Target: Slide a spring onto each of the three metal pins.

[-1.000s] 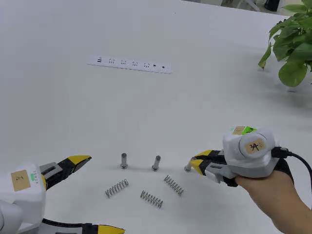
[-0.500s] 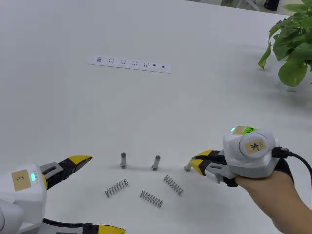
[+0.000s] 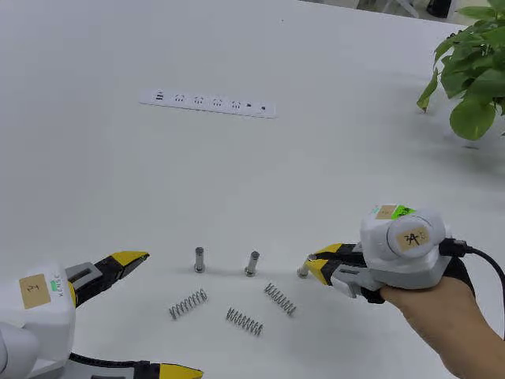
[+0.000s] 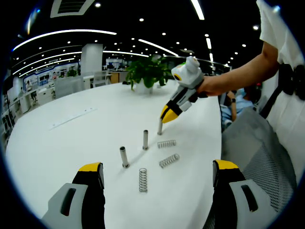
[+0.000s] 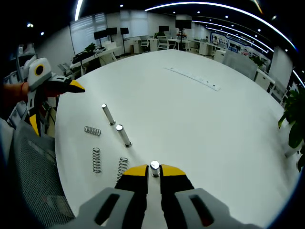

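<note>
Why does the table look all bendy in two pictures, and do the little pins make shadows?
Left gripper view: the fisheye lens bends the table and ceiling lights into curves. Right gripper view: same bending; the pin up close looks sharp. Head view: flat, evenly bright, with only faint soft shadows beside the pins.

Straight ahead of your left gripper [image 4: 157, 168], a spring [image 4: 143, 180] lies in the path, with an upright pin [image 4: 124, 156] just beyond; left of both, bare table [image 4: 57, 143] gives free passage.
</note>
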A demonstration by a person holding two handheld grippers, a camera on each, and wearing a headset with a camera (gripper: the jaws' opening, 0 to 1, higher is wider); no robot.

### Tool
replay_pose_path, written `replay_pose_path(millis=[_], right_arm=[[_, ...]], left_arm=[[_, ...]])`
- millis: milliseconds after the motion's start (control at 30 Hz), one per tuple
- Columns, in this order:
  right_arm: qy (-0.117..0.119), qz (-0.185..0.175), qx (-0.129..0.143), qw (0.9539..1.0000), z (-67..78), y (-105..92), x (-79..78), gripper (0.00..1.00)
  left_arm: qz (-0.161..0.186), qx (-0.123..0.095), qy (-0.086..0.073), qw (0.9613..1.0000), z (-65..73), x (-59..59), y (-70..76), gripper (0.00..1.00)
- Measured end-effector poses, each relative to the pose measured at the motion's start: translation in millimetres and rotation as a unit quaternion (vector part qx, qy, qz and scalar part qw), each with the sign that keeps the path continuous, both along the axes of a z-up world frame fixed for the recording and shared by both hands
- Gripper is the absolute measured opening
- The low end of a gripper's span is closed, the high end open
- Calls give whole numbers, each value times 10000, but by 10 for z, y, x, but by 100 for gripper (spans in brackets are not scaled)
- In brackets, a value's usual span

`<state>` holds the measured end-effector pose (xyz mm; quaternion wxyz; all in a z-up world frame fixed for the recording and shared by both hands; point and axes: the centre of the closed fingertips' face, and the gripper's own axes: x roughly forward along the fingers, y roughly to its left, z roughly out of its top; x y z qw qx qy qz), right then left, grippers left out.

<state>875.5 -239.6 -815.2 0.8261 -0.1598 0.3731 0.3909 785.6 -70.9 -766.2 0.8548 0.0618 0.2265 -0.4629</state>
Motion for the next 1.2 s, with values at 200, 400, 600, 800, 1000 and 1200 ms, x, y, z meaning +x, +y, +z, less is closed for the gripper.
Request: replay_pose_path(millis=[200, 400, 600, 800, 1000, 1200], right_arm=[[-21, -13, 12, 10000, 13, 0, -1, 13], [-50, -9, 32, 10000, 40, 1, -4, 16], [-129, 29, 62, 9999, 109, -42, -40, 22], [-225, 97, 102, 9996, 133, -109, -81, 27], [-342, 181, 266, 9989, 227, -128, -167, 34], [-435, 255, 467, 9976, 311, -155, -224, 44]], left_arm=[[-15, 8, -13, 10000, 18, 2, -7, 96], [-40, 26, -22, 10000, 32, 1, -18, 96], [-68, 78, -38, 9999, 40, -5, -20, 96], [-76, 103, -60, 9999, 58, -17, -25, 96], [-77, 135, -85, 9998, 80, -25, -23, 96], [-70, 191, -116, 9997, 102, -34, -7, 95]])
